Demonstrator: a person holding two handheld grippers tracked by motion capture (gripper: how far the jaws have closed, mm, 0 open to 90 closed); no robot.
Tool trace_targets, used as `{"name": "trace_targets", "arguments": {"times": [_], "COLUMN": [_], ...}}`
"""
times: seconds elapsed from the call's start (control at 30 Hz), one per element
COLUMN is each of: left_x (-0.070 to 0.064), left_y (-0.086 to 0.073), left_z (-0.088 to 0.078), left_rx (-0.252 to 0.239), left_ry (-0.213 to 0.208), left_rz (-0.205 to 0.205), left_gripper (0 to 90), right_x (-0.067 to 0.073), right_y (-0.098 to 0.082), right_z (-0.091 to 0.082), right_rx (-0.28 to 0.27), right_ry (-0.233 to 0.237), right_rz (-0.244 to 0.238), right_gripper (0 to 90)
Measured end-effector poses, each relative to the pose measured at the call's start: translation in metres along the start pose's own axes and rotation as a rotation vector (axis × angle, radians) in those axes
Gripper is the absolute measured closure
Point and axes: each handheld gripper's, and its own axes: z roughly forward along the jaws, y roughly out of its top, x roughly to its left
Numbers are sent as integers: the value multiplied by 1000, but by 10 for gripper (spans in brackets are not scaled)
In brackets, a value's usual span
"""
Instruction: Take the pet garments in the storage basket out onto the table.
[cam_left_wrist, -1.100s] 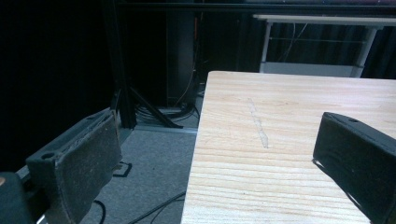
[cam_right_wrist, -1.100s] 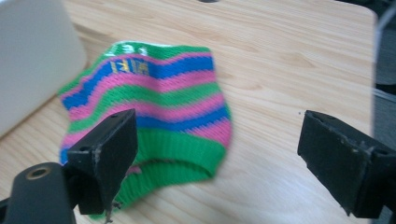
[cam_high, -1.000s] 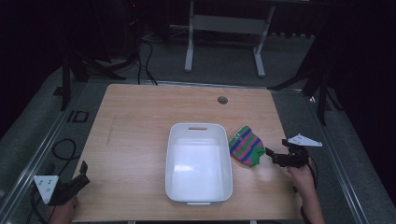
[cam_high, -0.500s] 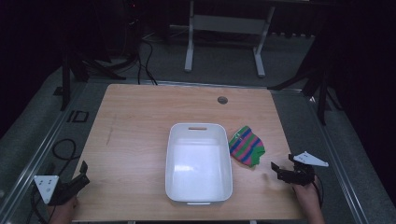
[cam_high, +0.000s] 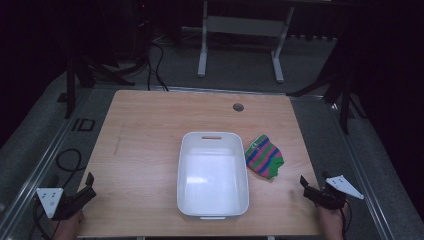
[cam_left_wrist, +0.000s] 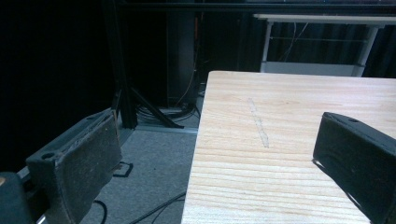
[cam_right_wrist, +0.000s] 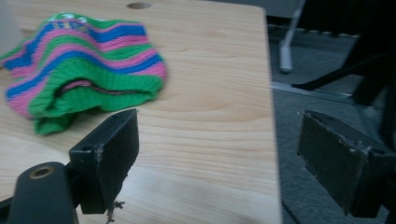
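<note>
right gripper backed off, striped cloth left beside the tub

the worktop (cam_high: 150, 150) was a pale wood surface carrying two items. the white tub (cam_high: 213, 175) stood near its middle, upright and with nothing seen inside it. the striped cloth (cam_high: 264, 156), a green, pink and blue knit, lay crumpled on the wood just beside the tub's right wall; contact between the two could not be confirmed from the high view.

the right gripper (cam_high: 314, 191) stood at the near right corner of the worktop, apart from the cloth, its fingers (cam_right_wrist: 108, 156) spread wide with nothing between them. a second earlier the same gripper had been right up against the cloth's near edge; it had since drawn back toward the person, and the cloth had stayed where it was. in the right gripper view the cloth (cam_right_wrist: 84, 65) lay ahead and to the left of the open gap.

the left gripper (cam_high: 82, 192) had remained at the near left corner, its fingers (cam_left_wrist: 79, 163) also wide and holding nothing.

assessment: the cloth appeared to have been released or left on the wood; it was outside the tub, so any step of placing it inside was not done.
</note>
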Motion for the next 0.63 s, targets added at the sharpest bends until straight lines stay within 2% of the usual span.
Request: {"name": "trace_targets", "arguments": {"times": [0.07, 0.13, 0.17, 0.23, 0.3, 0.37, 0.53, 0.63], "left_x": [0, 0, 0, 0, 0, 0, 0, 0], "left_y": [0, 0, 0, 0, 0, 0, 0, 0], "left_z": [0, 0, 0, 0, 0, 0, 0, 0], "left_rx": [0, 0, 0, 1, 2, 2, -1, 0], "left_ry": [0, 1, 1, 1, 2, 2, 1, 2], "left_rz": [0, 0, 0, 1, 0, 0, -5, -6], "left_gripper": [13, 13, 13, 14, 13, 13, 14, 13], "right_x": [-2, -4, -4, -8, -8, -8, -4, -5], "right_y": [-1, -1, -1, -3, -3, -3, -2, -2], "right_z": [-3, -4, -4, -5, -5, -4, -2, -1], "right_rx": [-23, -40, -40, -47, -48, -41, -27, -14], "right_ry": [-43, -93, -93, -127, -144, -144, -150, -149], "right_rz": [11, 45, 45, 78, 82, 81, 44, 48], "right_gripper": [129, 129, 129, 129, 129, 129, 130, 131]}}
